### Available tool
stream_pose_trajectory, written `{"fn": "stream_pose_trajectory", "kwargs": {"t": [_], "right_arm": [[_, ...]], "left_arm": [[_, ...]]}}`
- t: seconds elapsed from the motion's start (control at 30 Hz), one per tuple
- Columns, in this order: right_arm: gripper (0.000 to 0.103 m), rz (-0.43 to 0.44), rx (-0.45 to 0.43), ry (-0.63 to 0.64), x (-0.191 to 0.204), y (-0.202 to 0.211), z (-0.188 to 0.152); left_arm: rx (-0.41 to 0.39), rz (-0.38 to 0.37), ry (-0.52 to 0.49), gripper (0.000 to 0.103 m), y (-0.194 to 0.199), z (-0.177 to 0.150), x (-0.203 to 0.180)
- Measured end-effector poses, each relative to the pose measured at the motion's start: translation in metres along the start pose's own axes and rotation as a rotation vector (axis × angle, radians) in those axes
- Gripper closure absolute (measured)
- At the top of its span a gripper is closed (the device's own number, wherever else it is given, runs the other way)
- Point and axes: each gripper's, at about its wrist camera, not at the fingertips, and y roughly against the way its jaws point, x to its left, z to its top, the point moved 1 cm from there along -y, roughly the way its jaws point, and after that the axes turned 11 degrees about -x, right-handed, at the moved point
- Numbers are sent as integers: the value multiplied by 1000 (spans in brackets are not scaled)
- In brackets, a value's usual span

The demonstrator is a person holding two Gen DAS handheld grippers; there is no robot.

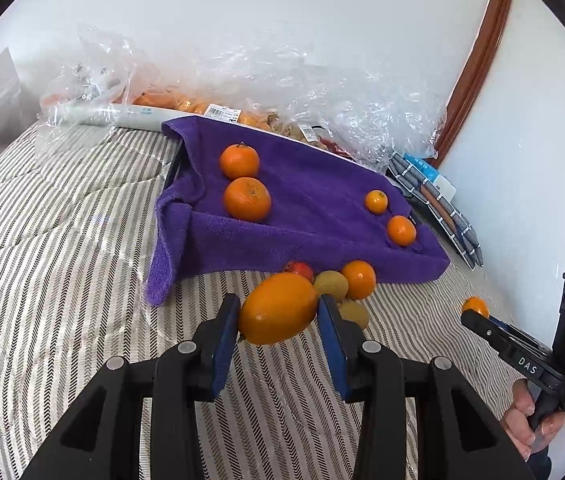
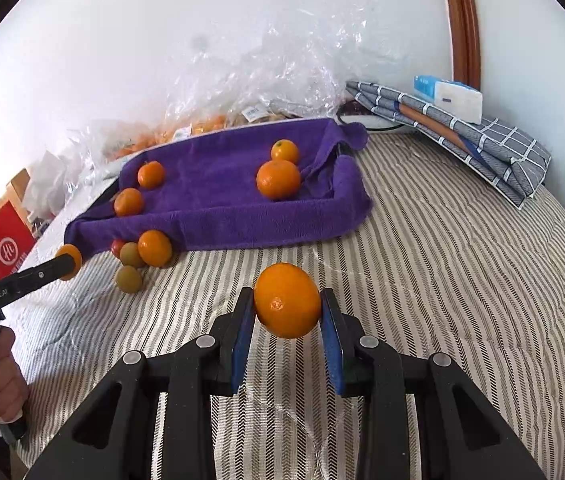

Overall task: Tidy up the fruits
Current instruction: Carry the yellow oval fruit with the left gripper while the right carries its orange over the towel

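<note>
The left hand-held gripper (image 1: 278, 312) is closed on an oval orange fruit (image 1: 278, 308), blue pads pressed to its two long sides, lifted above the striped bedspread (image 1: 62, 240); the right hand-held gripper (image 2: 287, 304) grips a round orange (image 2: 287, 300) across its middle, also held off the bed; in the left wrist view the right one shows at the far right edge with its orange at the tip

Both fruits look firm, smooth-skinned and fairly light; the rind is likely a little slippery, so a hold across the widest part, as here, seems safest, with modest squeeze to avoid bruising

Just beyond, at the near edge of the purple towel (image 2: 222, 184), lies a loose cluster on the bedspread: an orange (image 2: 155, 248), two greenish-brown kiwis (image 2: 128, 279) and a small red fruit (image 2: 117, 247); the kiwis are probably softer and want a gentler grip

On the towel, which seems draped over a tray, two mandarins (image 1: 247, 199) sit at the left and two small ones (image 1: 401, 231) at the right as the left wrist sees it

Farther back, clear plastic bags (image 1: 282, 80) hold more fruit with barcode labels too small to read; folded checked cloth (image 2: 482, 140) lies far right; a red bag (image 2: 6, 246) at the left bears a round white logo

The grippers read "DAS" and "GenRobot.AI"
</note>
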Motion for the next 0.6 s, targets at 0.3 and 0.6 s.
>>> {"fn": "stream_pose_trajectory", "kwargs": {"t": [0.3, 0.6], "right_arm": [[71, -39, 19, 0, -2, 4, 3], [71, -26, -51, 0, 4, 17, 43]], "left_arm": [[-36, 3, -14, 65, 8, 1, 2], [-63, 0, 34, 65, 18, 13, 11]]}}
